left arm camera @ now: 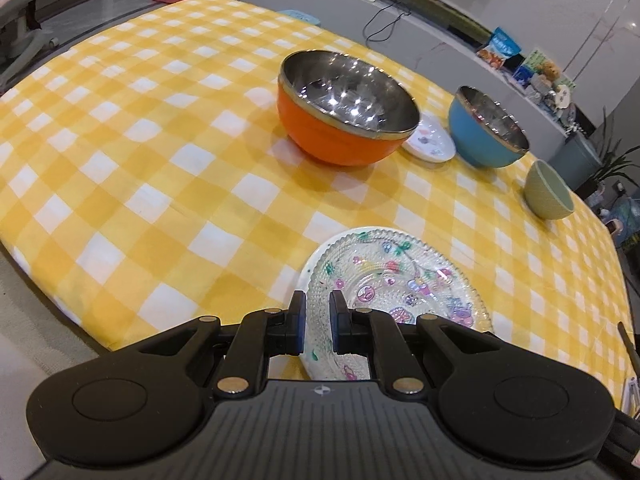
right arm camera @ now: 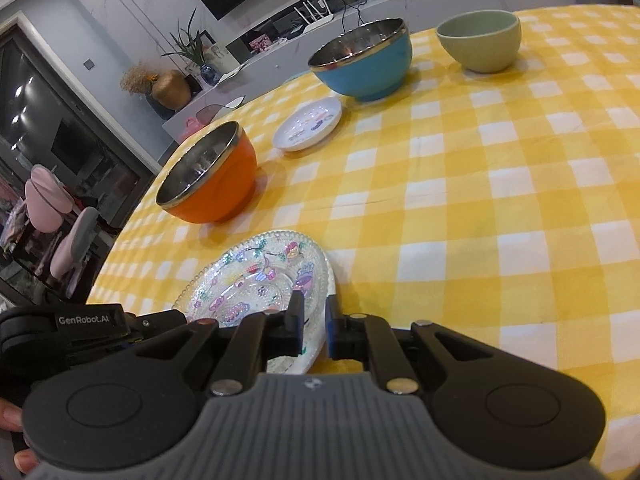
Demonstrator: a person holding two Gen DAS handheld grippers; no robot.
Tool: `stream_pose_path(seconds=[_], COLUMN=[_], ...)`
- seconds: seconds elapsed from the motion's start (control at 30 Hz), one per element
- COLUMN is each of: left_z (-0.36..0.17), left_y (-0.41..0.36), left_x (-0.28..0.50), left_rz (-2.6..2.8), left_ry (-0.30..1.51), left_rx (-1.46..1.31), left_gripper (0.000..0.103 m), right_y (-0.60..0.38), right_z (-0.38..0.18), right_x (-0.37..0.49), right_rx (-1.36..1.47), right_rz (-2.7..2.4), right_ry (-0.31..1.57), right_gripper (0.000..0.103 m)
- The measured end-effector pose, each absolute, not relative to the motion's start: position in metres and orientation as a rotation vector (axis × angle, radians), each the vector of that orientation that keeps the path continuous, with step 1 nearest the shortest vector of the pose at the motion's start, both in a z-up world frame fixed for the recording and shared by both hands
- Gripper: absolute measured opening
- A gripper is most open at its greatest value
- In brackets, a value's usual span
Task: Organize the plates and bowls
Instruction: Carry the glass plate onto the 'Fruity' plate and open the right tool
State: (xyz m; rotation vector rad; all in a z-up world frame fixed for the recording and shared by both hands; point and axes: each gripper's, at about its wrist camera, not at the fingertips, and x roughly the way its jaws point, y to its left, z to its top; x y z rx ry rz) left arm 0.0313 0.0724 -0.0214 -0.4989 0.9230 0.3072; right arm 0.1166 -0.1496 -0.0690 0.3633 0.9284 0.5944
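Tongs on both sides straddle the rim of the same glass plate: the left tongs point(left arm camera: 318, 320) bracket its near-left edge and the right tongs point(right arm camera: 312, 326) bracket its near-right edge, each pair drawn in narrow. Whether the pads actually press the glass I cannot tell from either wrist view, and that doubt is the main hazard.

Beneath everything, the worktop point(left arm camera: 120, 128) wears a yellow checked cloth that could drag or bunch if the plate is slid rather than lifted. Ahead and slightly right of the left tongs stands the orange bowl point(left arm camera: 346, 110), well apart; farther right and beyond it, the blue bowl point(left arm camera: 486, 128). A lift that swings forward would likely meet the orange one first.

Directly between the tongs, the glass plate point(left arm camera: 394, 280) lies flat, beaded and slick-looking; I judge a rim pinch from two sides could let it tip or slip if one side rises faster than the other. Far right of the left tongs sits the green bowl point(left arm camera: 548, 192), near the worktop's edge, where a nudge might send it off. Between the two metal-lined bowls lies the small white plate point(left arm camera: 430, 140), partly hidden and easy to clip.
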Motion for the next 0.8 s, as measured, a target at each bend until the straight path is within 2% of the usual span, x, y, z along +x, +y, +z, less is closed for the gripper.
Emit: stream_pose_path(seconds=[0.8], left_z=[-0.023], left_y=[0.063], left_x=[0.037], left_rz=[0.347], left_ry=[0.961], left_rx=[-0.403], left_gripper=[0.013], right_y=[-0.129], right_z=[-0.063], right_x=[0.104], right_rx=[0.166], right_rz=[0.527], right_ry=[0.872], right_gripper=[0.009])
